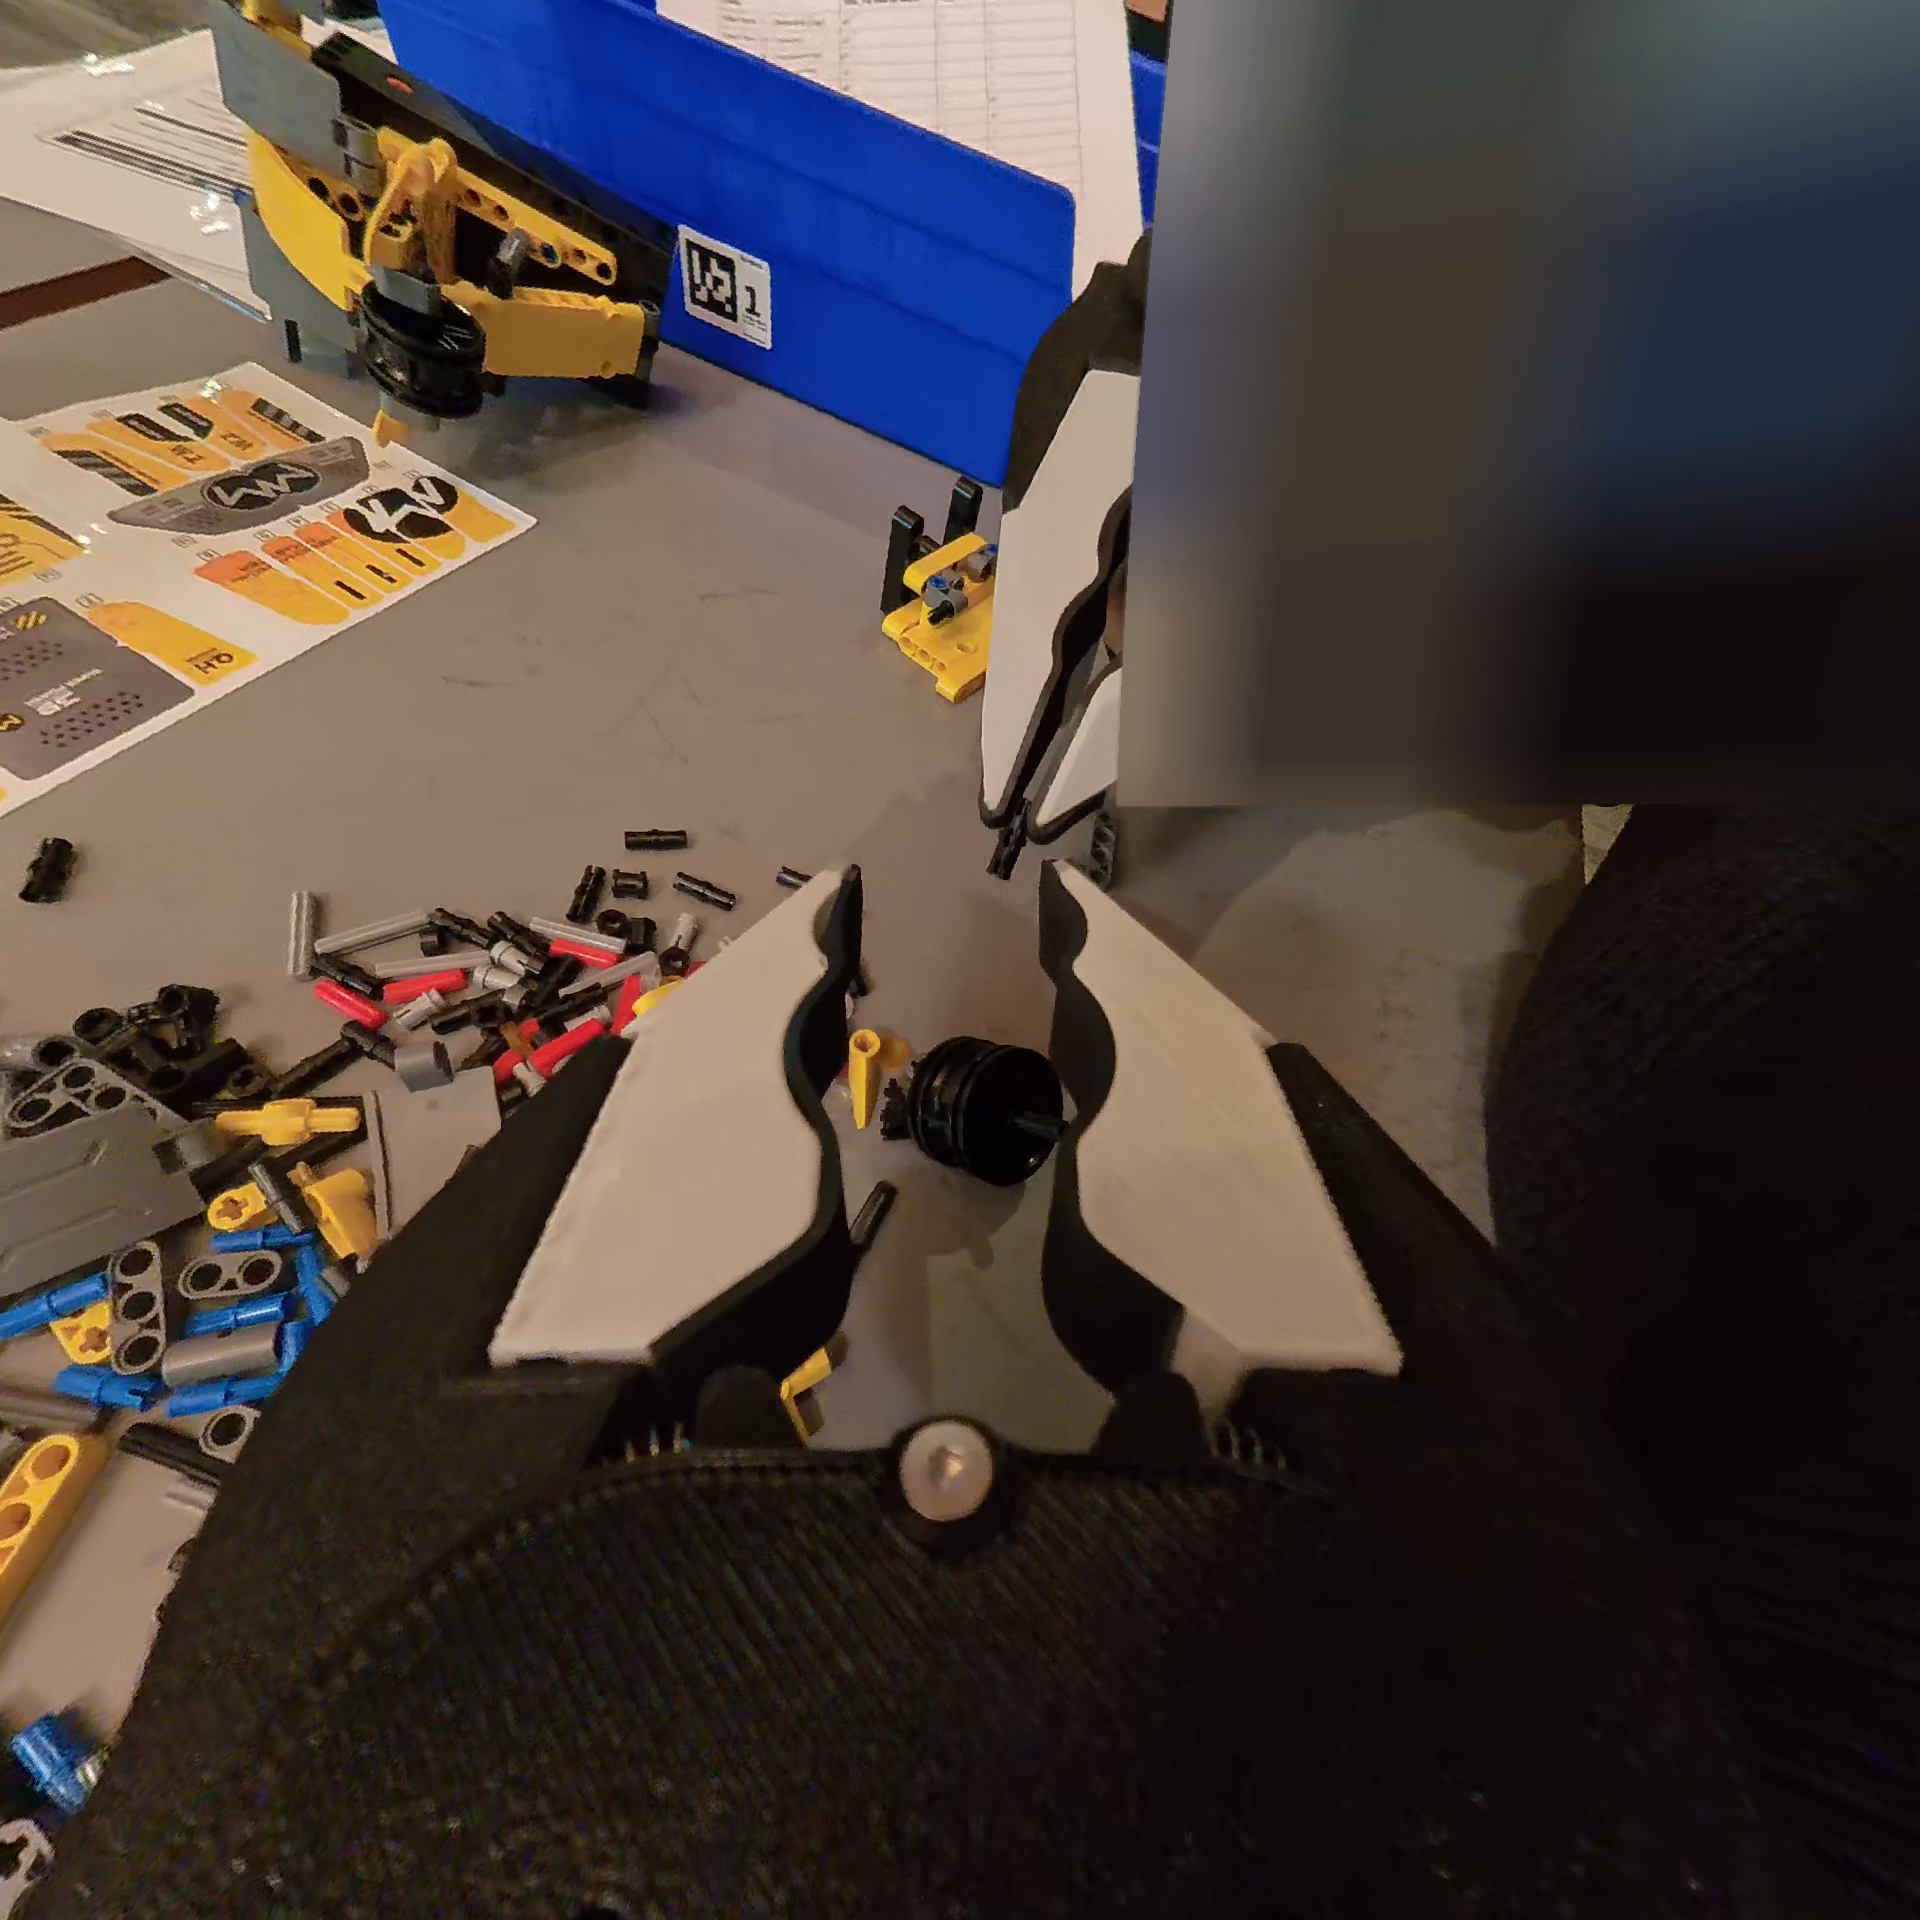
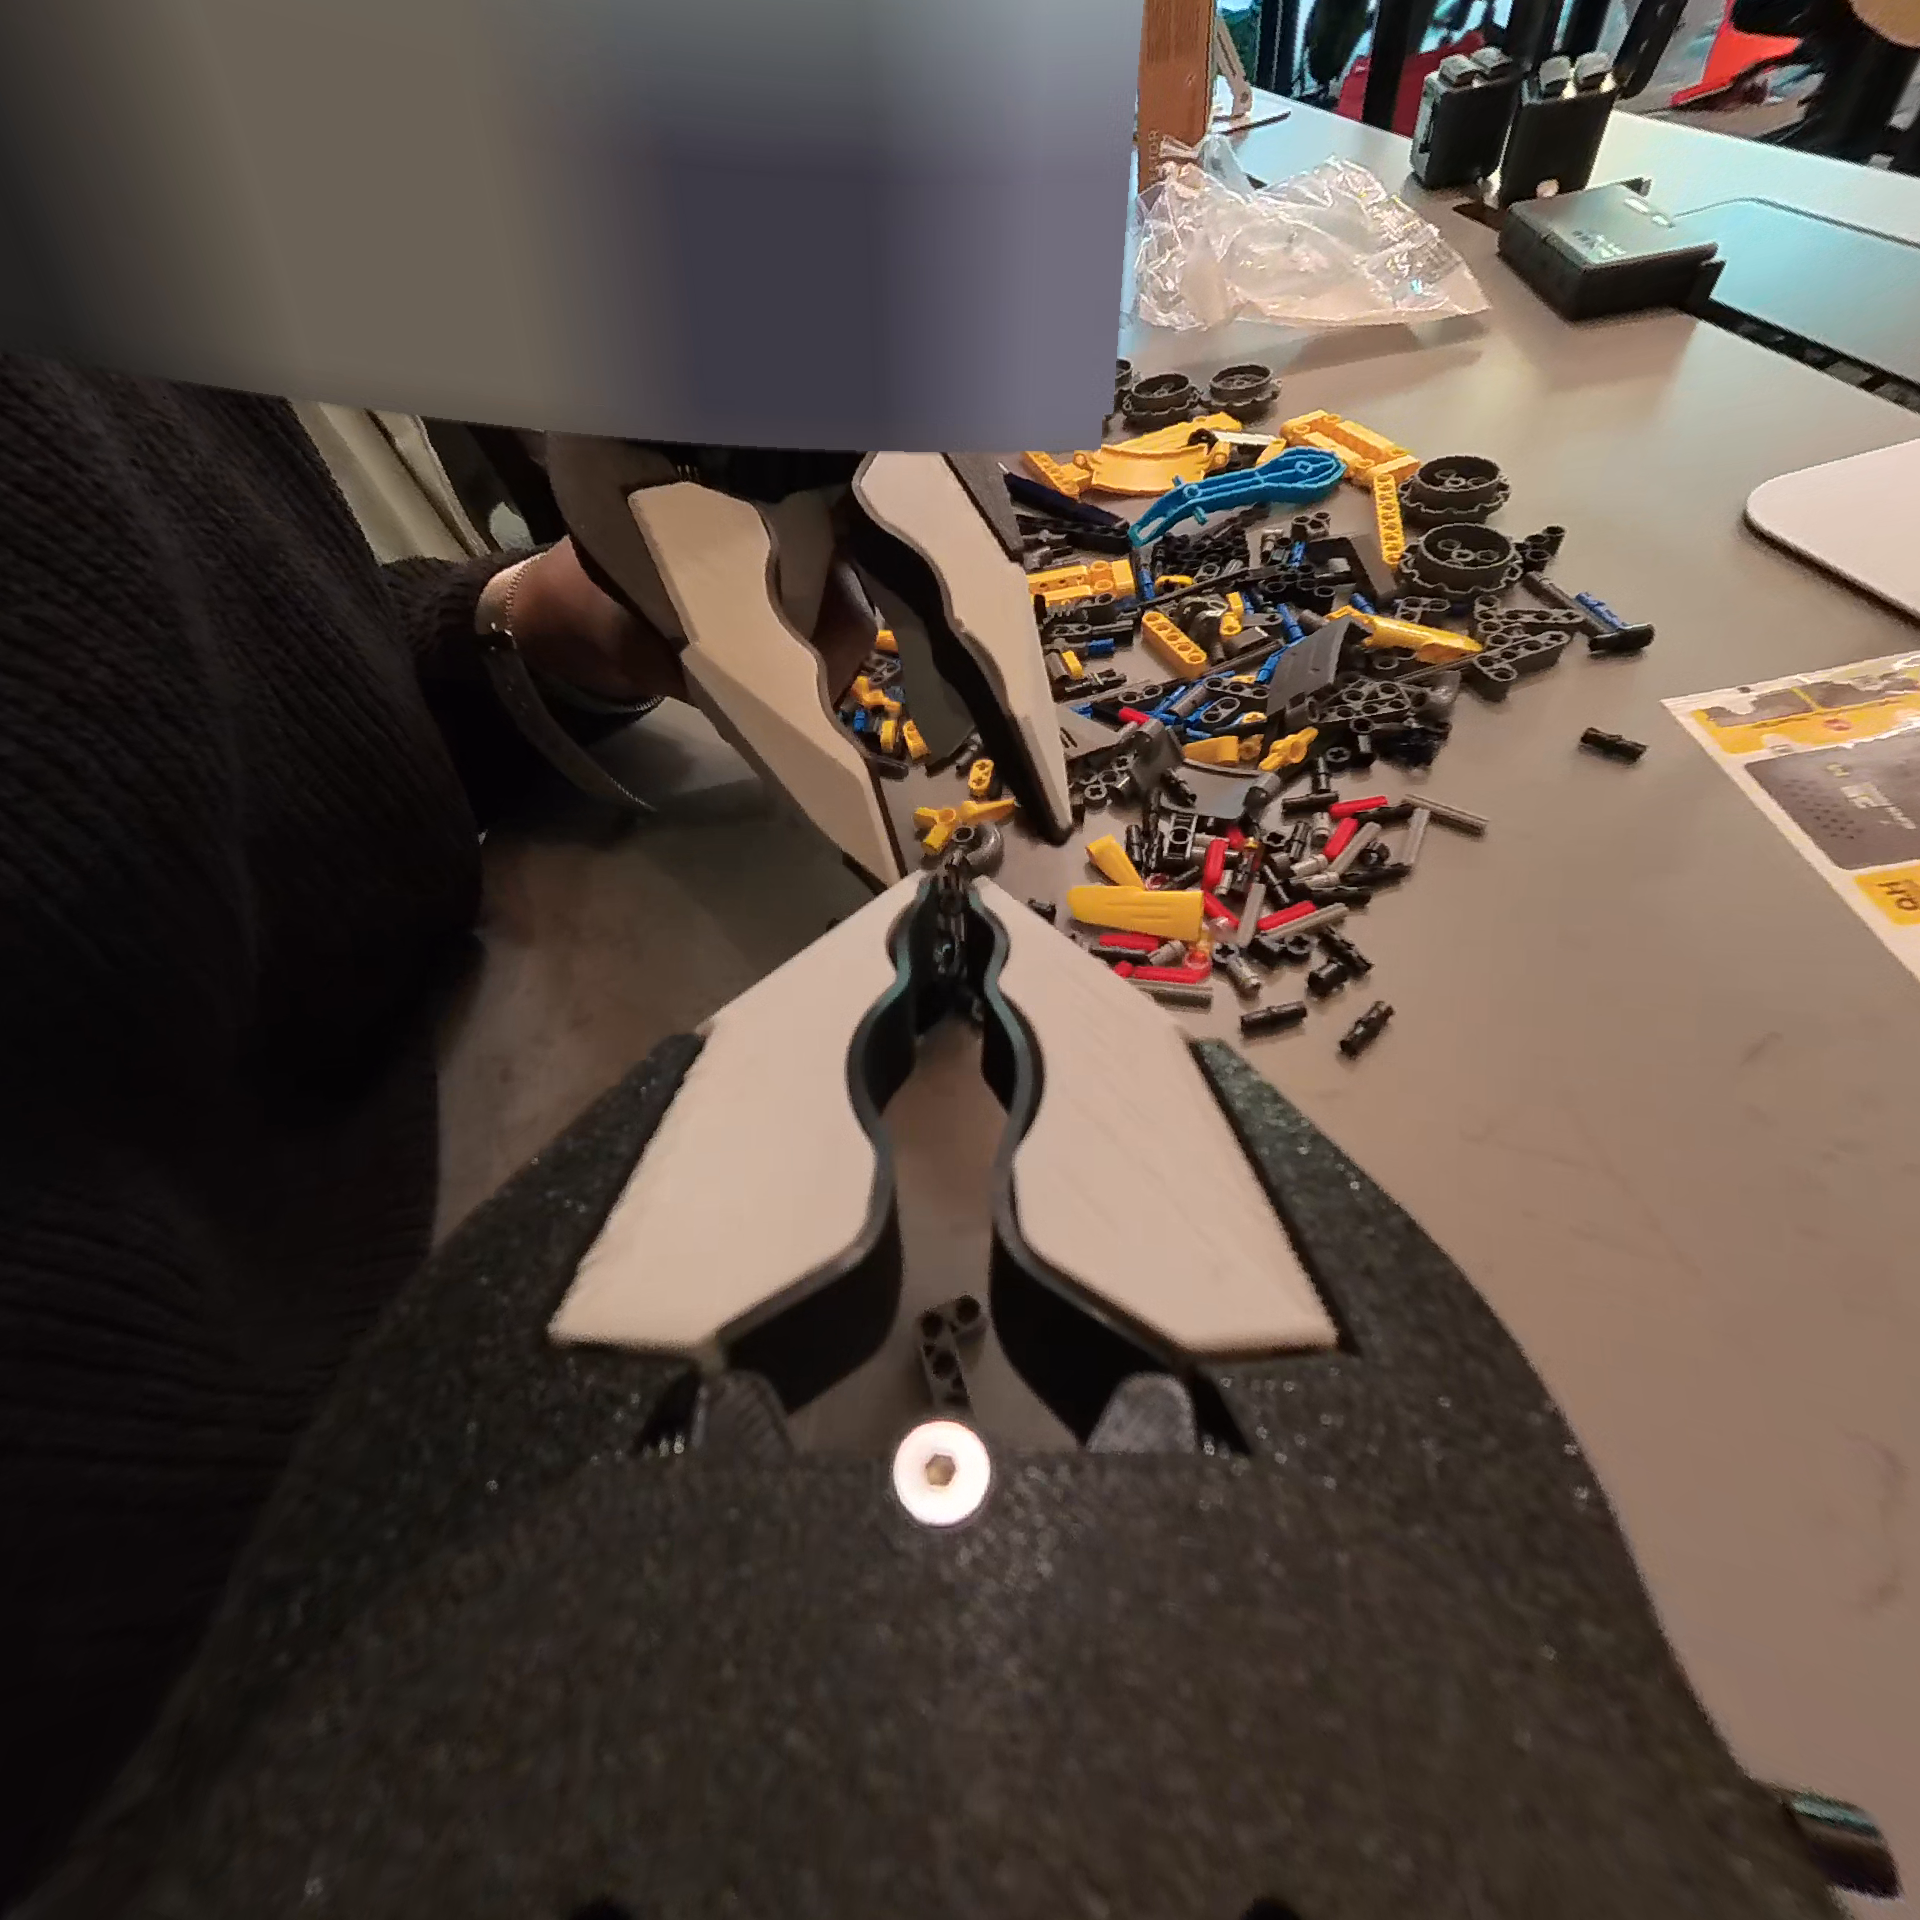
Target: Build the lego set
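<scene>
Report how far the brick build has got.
Built: a yellow-and-grey brick model stands by the blue plastic bin; a small yellow subassembly lies apart. In hand: the right gripper is shut on a small dark piece; the left gripper is open around a black ribbed hub. Left: a pile of loose plastic parts and a printed sticker sheet.

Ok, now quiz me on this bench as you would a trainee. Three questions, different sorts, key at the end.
1. True or false: the left claw is open.
2. Which thing shows between the left claw's fingers? A) a black wheel-like piece B) a blue bin C) a sticker sheet
3. Fill the gap: the right claw is shut on a ____ at its tips.

Key: 1 true. 2 A. 3 small dark piece.
</scene>
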Motion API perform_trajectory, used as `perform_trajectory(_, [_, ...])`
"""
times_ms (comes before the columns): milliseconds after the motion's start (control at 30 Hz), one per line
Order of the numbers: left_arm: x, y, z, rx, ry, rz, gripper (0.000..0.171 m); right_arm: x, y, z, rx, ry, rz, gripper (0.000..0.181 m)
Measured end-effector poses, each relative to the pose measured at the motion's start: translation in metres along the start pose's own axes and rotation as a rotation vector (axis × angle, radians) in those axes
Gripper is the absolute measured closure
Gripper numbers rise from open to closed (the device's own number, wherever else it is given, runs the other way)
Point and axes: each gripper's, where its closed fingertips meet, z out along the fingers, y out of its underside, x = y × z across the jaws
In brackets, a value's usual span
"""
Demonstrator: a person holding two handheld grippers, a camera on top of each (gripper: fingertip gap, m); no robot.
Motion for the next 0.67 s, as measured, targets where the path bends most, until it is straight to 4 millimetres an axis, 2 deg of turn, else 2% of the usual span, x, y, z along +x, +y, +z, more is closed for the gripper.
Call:
perform_trajectory(167, [-0.001,-0.002,-0.002,0.011,-0.010,-0.003,0.139,0.010,0.000,-0.003,-0.016,0.061,0.025,0.178])
perform_trajectory(367, [-0.003,-0.001,-0.002,0.010,-0.024,-0.003,0.140,0.030,-0.009,-0.040,-0.044,0.235,-0.043,0.178])
perform_trajectory(433, [-0.003,0.001,0.000,-0.002,-0.024,0.000,0.140,0.027,0.001,-0.048,-0.095,0.241,-0.075,0.178])
perform_trajectory(567, [-0.004,0.005,0.002,-0.024,-0.030,0.007,0.140,0.013,0.041,-0.047,-0.266,0.165,-0.105,0.177])
perform_trajectory(667, [-0.006,0.006,0.003,-0.026,-0.032,0.002,0.140,-0.003,0.053,-0.043,-0.307,0.062,-0.089,0.178])
